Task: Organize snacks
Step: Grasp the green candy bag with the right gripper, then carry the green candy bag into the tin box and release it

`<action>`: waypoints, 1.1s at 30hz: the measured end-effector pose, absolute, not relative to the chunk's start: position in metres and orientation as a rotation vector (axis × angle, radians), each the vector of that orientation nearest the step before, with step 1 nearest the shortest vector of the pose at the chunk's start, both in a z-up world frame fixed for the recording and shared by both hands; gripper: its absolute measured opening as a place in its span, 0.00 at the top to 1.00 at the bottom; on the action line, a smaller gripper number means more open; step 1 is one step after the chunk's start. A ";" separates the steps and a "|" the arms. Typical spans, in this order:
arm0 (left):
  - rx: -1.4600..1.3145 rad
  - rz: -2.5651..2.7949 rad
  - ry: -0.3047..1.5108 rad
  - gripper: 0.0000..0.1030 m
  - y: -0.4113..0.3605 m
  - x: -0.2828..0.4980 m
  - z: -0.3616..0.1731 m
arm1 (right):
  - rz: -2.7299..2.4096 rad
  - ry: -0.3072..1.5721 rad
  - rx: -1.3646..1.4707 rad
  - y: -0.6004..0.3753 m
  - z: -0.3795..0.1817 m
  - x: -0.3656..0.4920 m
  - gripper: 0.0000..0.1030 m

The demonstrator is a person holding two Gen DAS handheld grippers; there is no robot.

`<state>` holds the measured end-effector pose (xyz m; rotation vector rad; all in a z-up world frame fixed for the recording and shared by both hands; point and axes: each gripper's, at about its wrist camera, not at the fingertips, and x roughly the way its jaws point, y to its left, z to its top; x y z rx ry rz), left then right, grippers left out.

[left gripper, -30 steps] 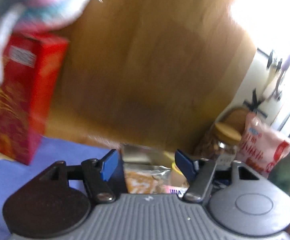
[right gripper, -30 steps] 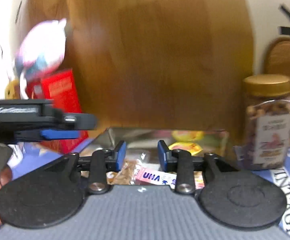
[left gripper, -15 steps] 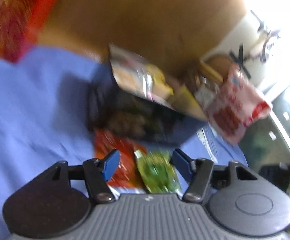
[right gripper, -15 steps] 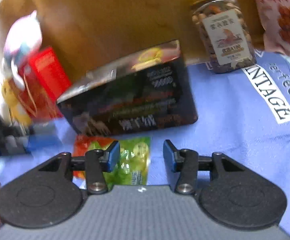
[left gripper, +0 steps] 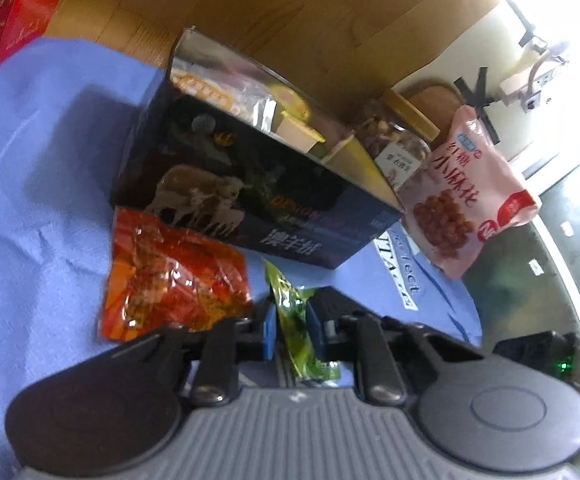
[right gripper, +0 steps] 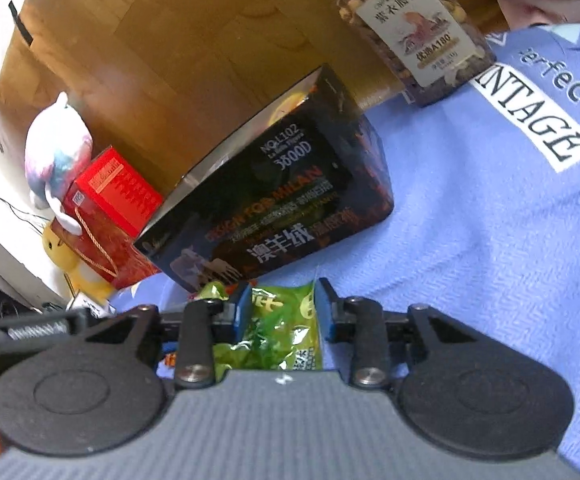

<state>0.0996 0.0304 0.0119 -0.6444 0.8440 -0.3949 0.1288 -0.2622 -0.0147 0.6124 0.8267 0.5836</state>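
Observation:
A green snack packet [left gripper: 293,322] stands on edge in front of the dark box [left gripper: 249,188], with my left gripper [left gripper: 292,328] shut on it. In the right wrist view the same green packet [right gripper: 279,320] fills the gap of my right gripper [right gripper: 281,306]. That gripper's jaws are closing, and both pads touch the crumpled sides of the packet. An orange-red packet [left gripper: 173,276] lies flat on the blue cloth [left gripper: 29,184], just left of the left gripper. The open-topped dark box [right gripper: 273,200] holds several snacks.
A jar of nuts [right gripper: 414,32] and a pink snack bag [left gripper: 462,188] stand behind the box on the right. A red carton [right gripper: 109,204] and a plush toy [right gripper: 55,152] are at the back left. A wooden panel [left gripper: 269,8] rises behind. Part of the left gripper's frame [right gripper: 29,330] shows at the left.
Both grippers dropped from above the box to the cloth in front of it. The left gripper closed on the green packet. The right gripper's jaws narrowed around the same packet.

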 end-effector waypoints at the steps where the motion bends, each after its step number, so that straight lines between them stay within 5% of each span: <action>1: -0.657 -0.400 0.843 0.86 0.031 0.100 0.011 | 0.587 0.827 0.616 -0.263 -0.015 0.129 0.63; 20: -0.840 -0.486 0.719 0.88 0.049 0.091 0.046 | 0.741 0.825 1.068 -0.315 -0.036 0.100 0.60; 21: -0.829 -0.495 0.717 0.88 0.046 0.090 0.049 | 0.749 0.828 1.107 -0.315 -0.038 0.100 0.62; 24: -0.752 -0.492 0.704 0.88 0.036 0.091 0.061 | 0.736 0.801 1.085 -0.314 -0.028 0.101 0.94; 33: -0.524 -0.441 0.592 0.84 0.025 0.150 0.118 | 0.628 0.603 0.683 -0.281 0.067 0.165 0.95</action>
